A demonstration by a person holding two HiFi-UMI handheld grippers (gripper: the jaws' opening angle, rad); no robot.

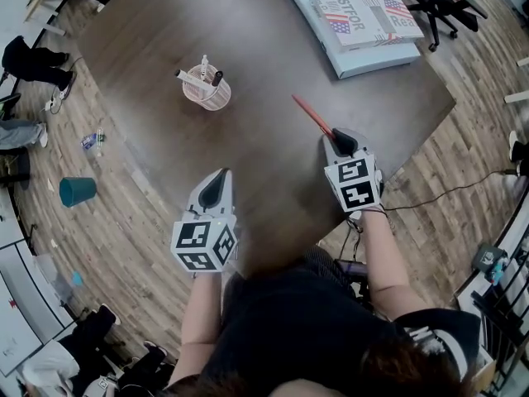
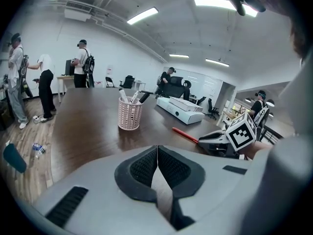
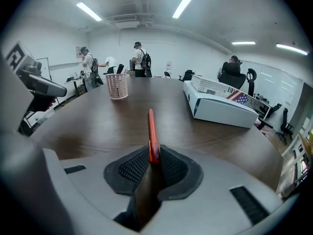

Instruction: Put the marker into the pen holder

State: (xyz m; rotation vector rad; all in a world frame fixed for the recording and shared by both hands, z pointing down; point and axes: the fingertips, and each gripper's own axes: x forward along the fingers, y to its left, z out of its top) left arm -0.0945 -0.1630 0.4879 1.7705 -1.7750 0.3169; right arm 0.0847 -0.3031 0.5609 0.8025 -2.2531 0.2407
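So far only the pickup looks done: red marker [image 3: 151, 126] is pinched by its near end btw the pads of the right hand-held gripper [image 3: 154, 161], the rest pointing out low over the table [image 1: 248, 31]. Pink pen holder [image 1: 207, 89], w/ other pens [image 1: 202, 71] in it, stands well apart. Left hand-held gripper [image 2: 157, 166] is clenched, empty. Carry + drop-in remain.
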